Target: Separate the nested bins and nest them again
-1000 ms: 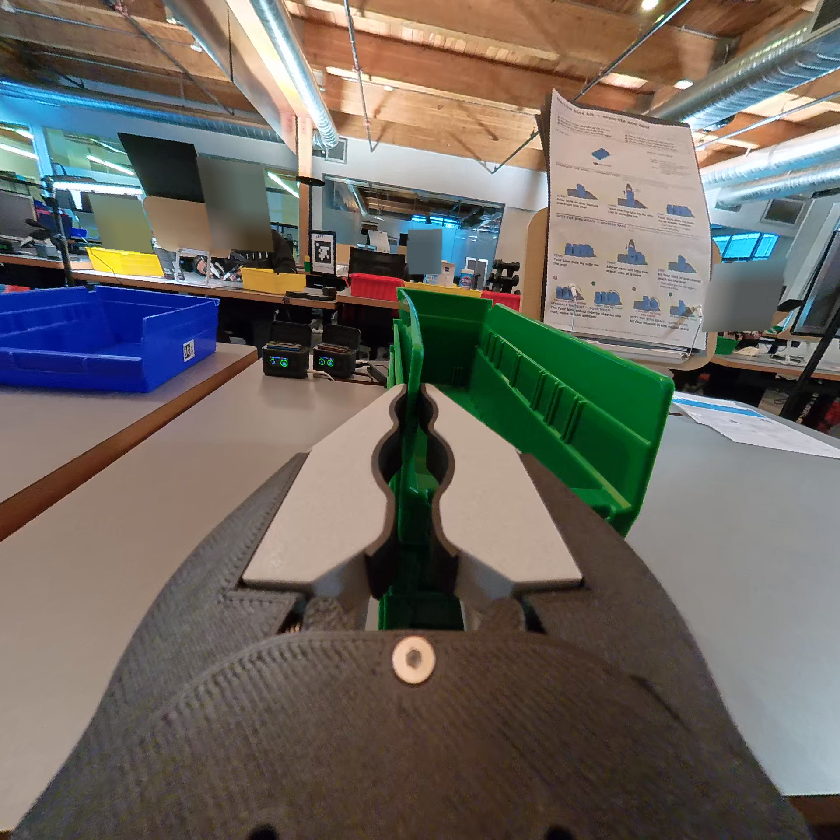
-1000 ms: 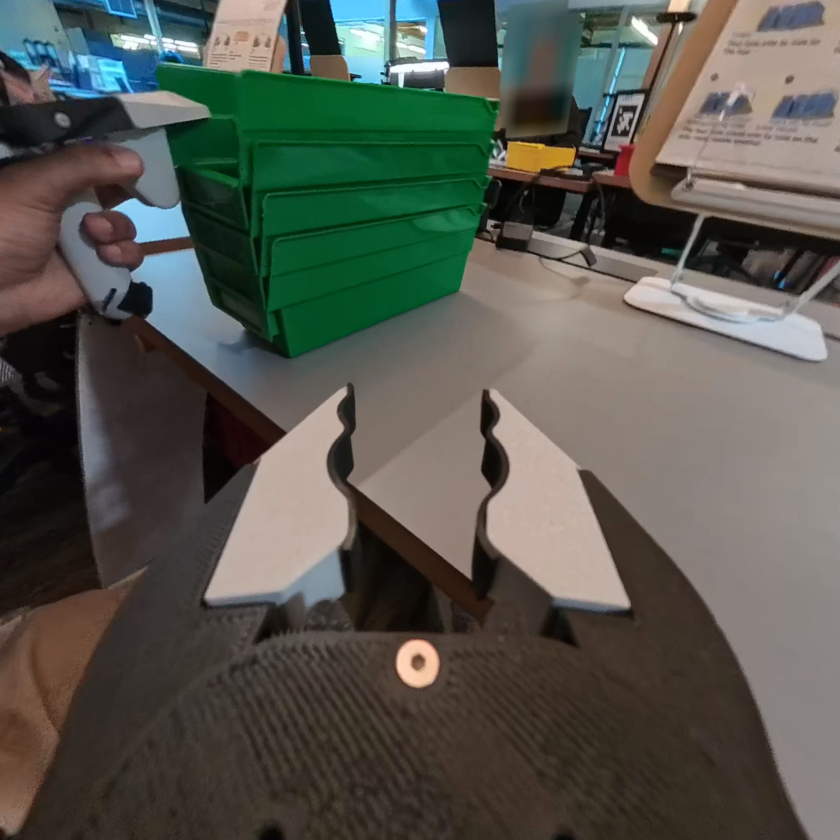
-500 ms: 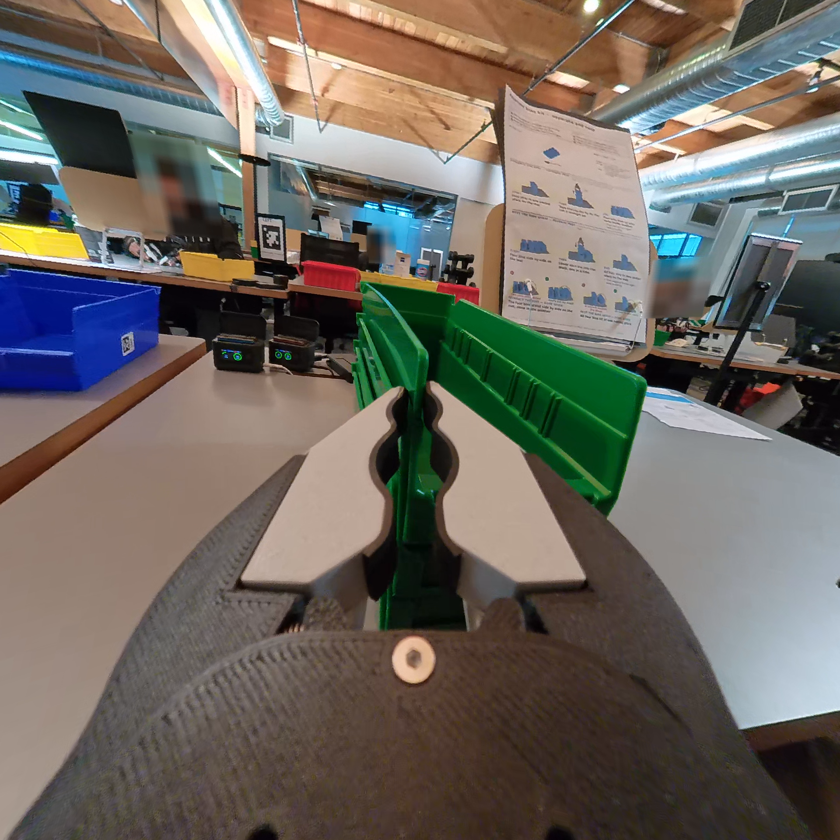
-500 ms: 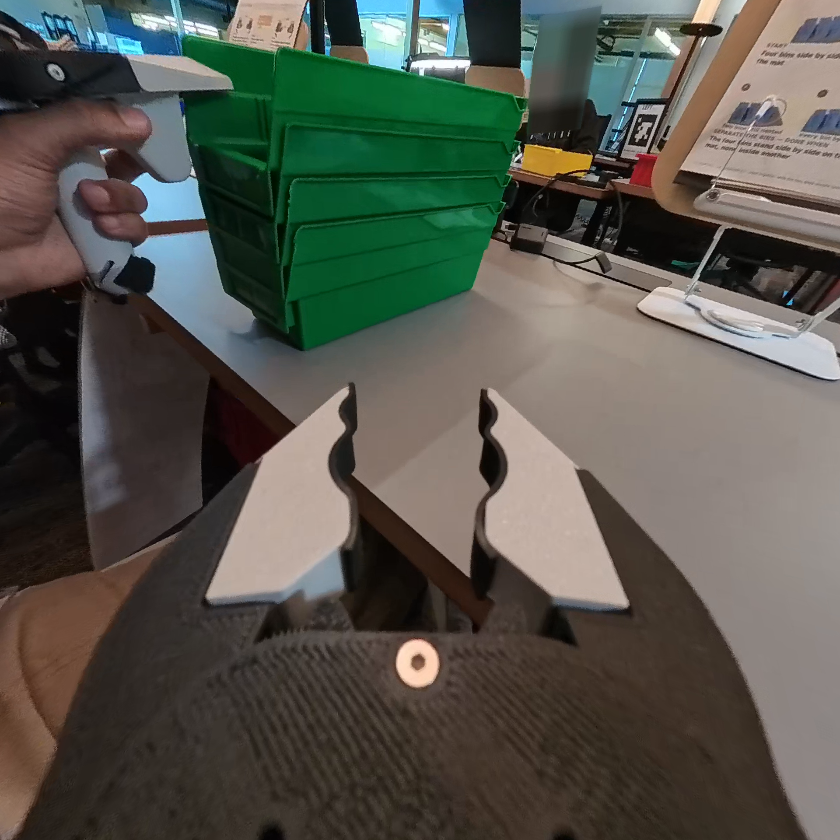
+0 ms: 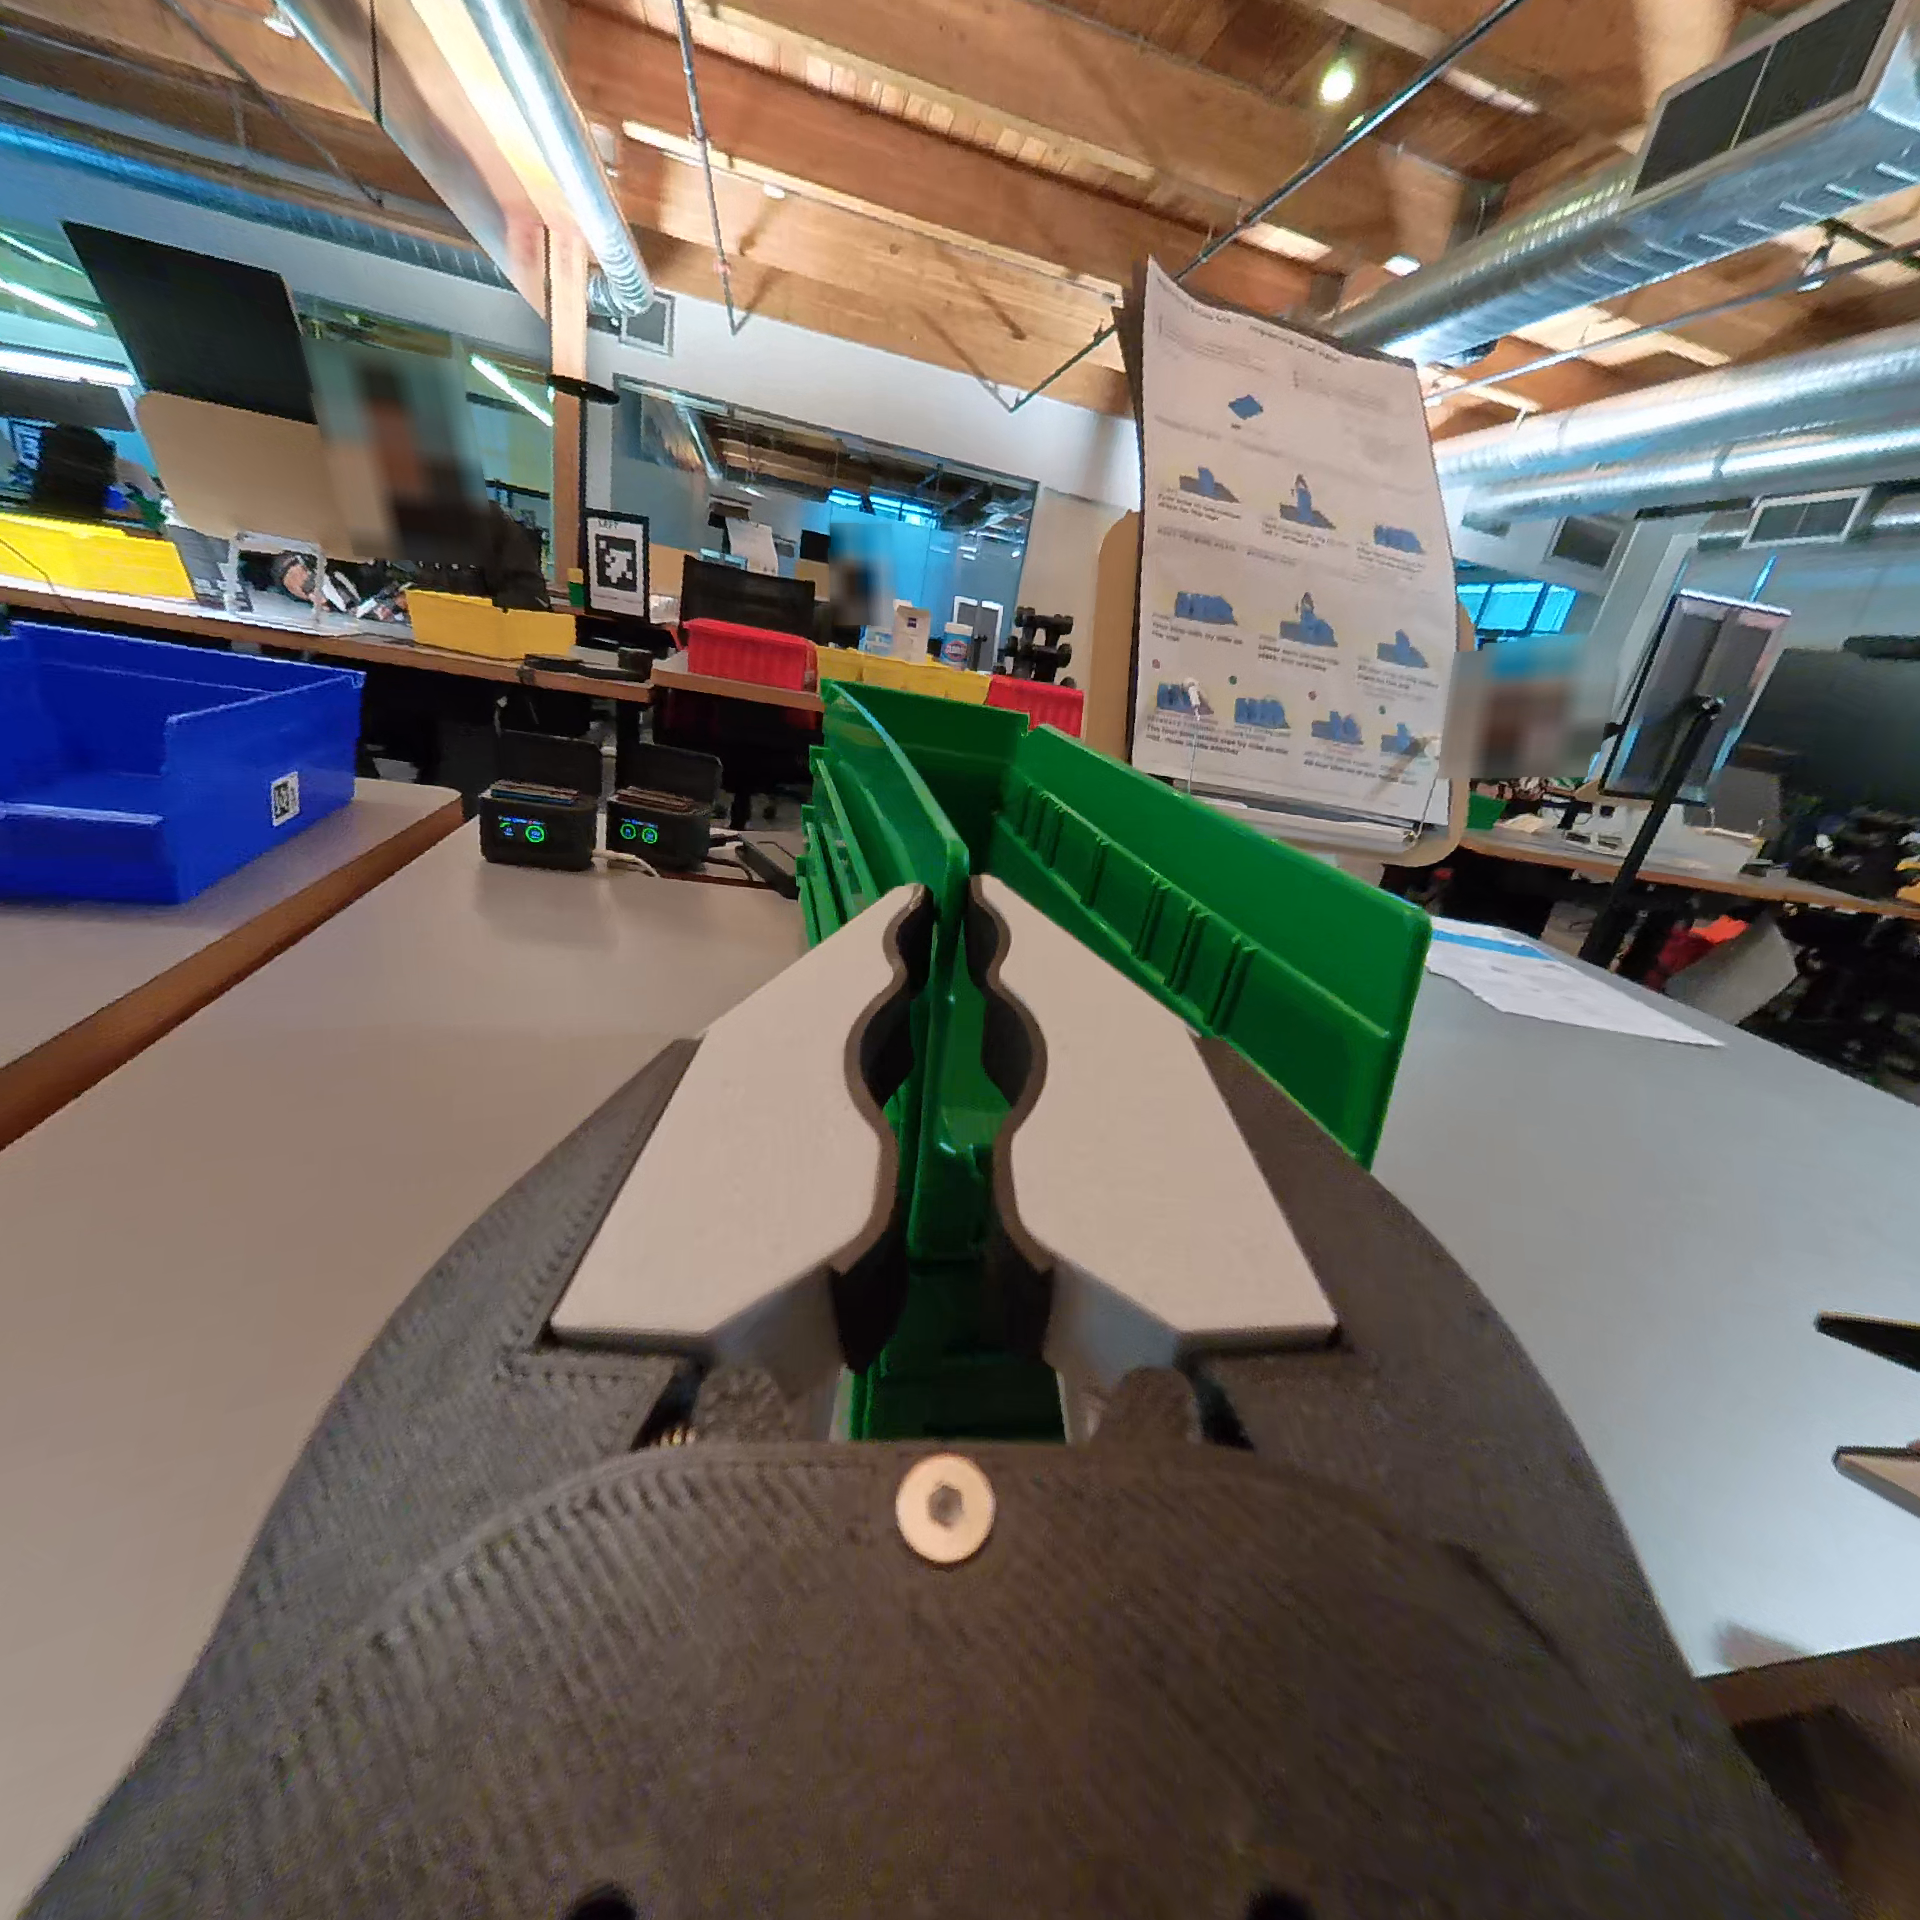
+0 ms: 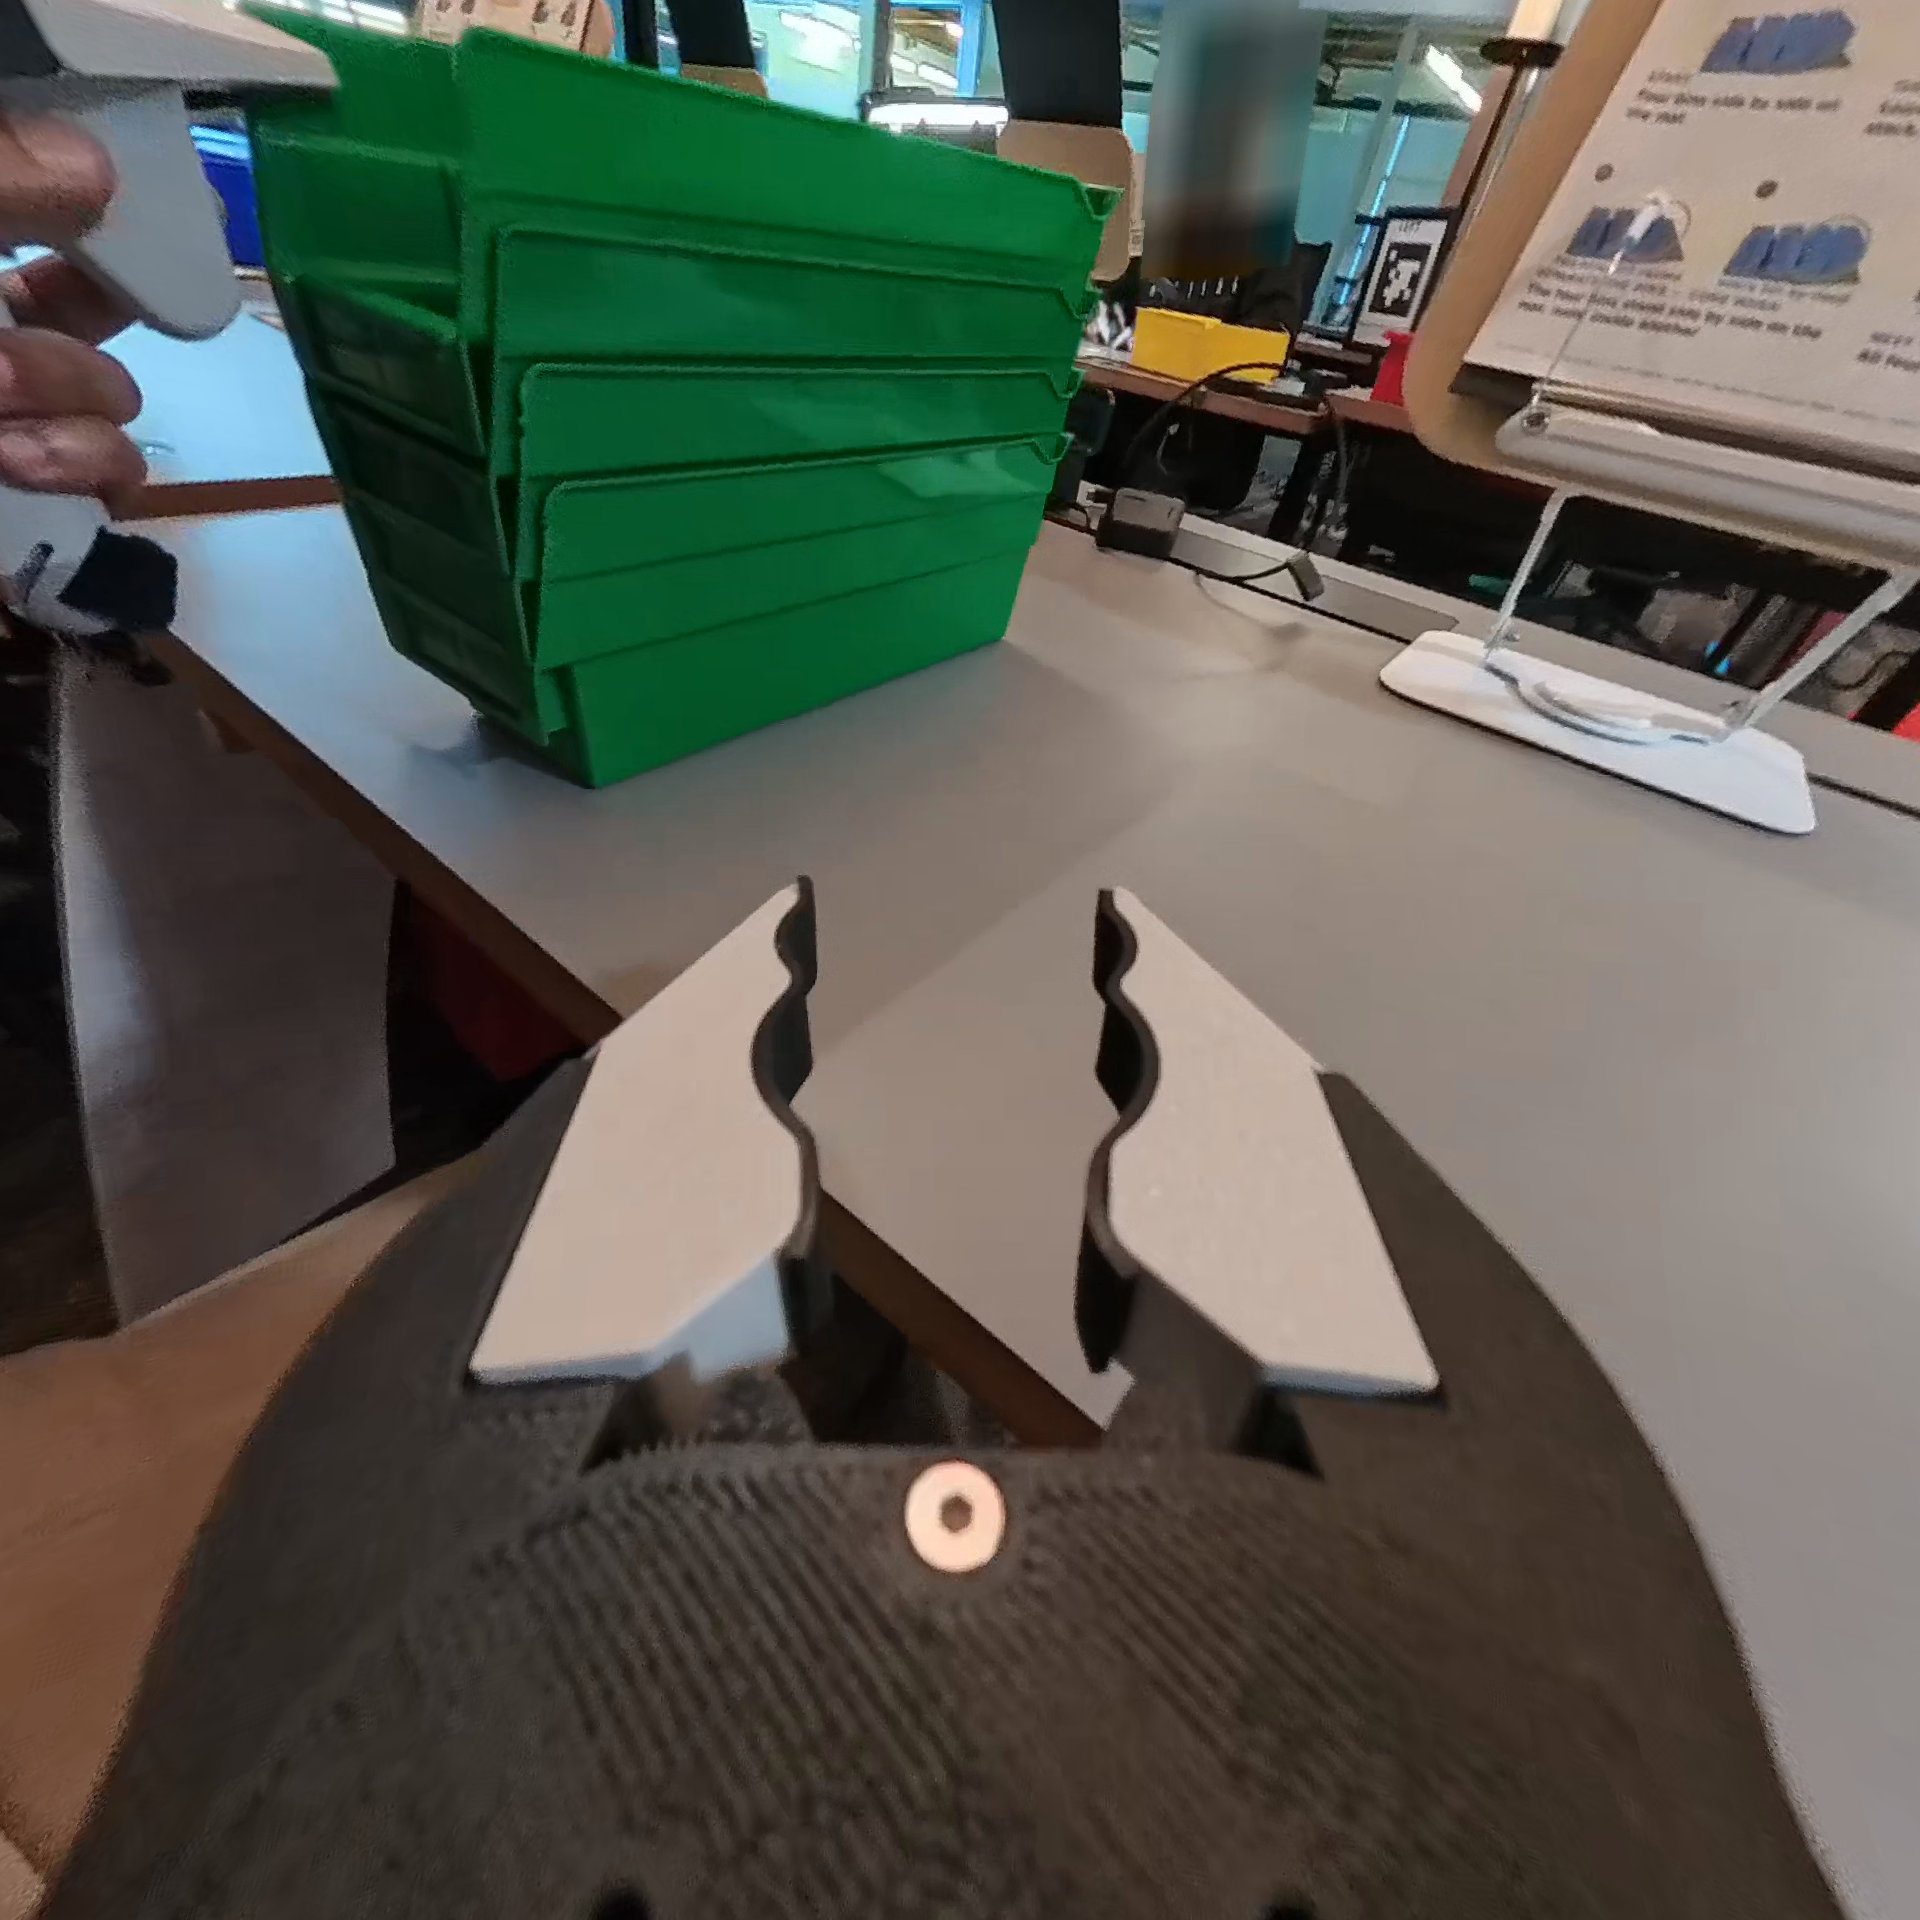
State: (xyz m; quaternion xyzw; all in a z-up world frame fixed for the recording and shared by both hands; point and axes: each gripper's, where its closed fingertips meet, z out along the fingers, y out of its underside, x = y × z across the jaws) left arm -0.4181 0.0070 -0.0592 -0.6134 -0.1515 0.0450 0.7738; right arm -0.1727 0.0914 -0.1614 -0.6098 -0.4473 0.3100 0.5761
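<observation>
A stack of several nested green bins (image 6: 748, 457) stands on the grey table (image 6: 1351, 987) near its left edge. My left gripper (image 5: 951, 899) is shut on the side wall of the top green bin (image 5: 1195, 935), whose rim runs away between the fingers. In the right wrist view the left gripper (image 6: 156, 187) shows at the stack's top left corner, held by a hand (image 6: 52, 416). My right gripper (image 6: 951, 904) is open and empty, low over the table's front edge, a short way in front of the stack. Its fingertips show at the right edge of the left wrist view (image 5: 1870, 1392).
A white stand (image 6: 1600, 727) holding an instruction sheet (image 5: 1288, 582) is at the back right. A blue bin (image 5: 156, 769) sits on the neighbouring table to the left. Two small black devices (image 5: 592, 826) and cables lie behind the stack. Paper (image 5: 1538, 966) lies at the right.
The right gripper has moved closer to the green stack, which now looks larger. The left gripper stays shut on the top bin's wall and has shifted slightly, raising that side.
</observation>
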